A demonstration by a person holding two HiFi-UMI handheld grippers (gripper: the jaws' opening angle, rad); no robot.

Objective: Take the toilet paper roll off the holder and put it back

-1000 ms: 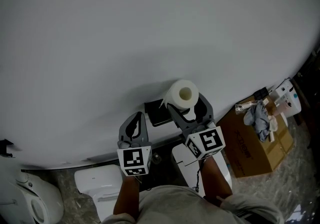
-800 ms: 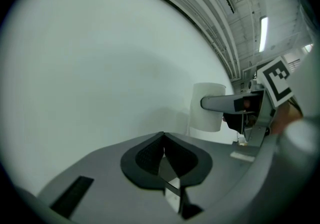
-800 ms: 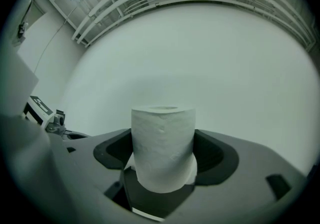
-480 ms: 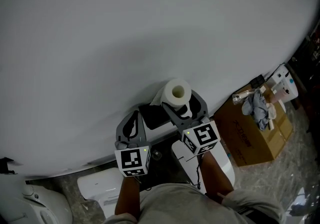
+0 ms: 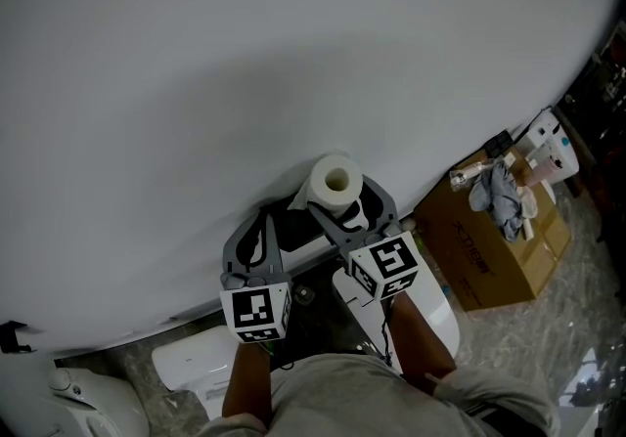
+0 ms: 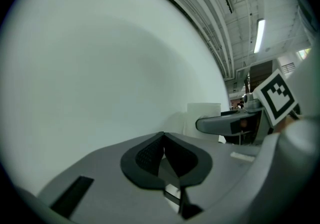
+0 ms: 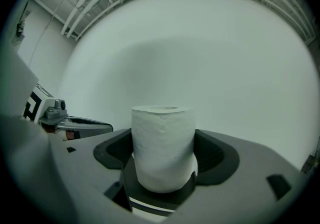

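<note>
While the white wall (image 5: 245, 54) fills most of the head view, a cardboard box (image 5: 484, 254) sits on the floor at its foot, to the right. The right gripper (image 5: 344, 202) has its fingers (image 7: 220, 155) pressed against both sides of the toilet paper roll (image 7: 162, 143), which stands upright just in front of the wall with its core hole facing up. Beside it, the left gripper (image 6: 164, 154) holds nothing, its fingers pressed together.
</note>
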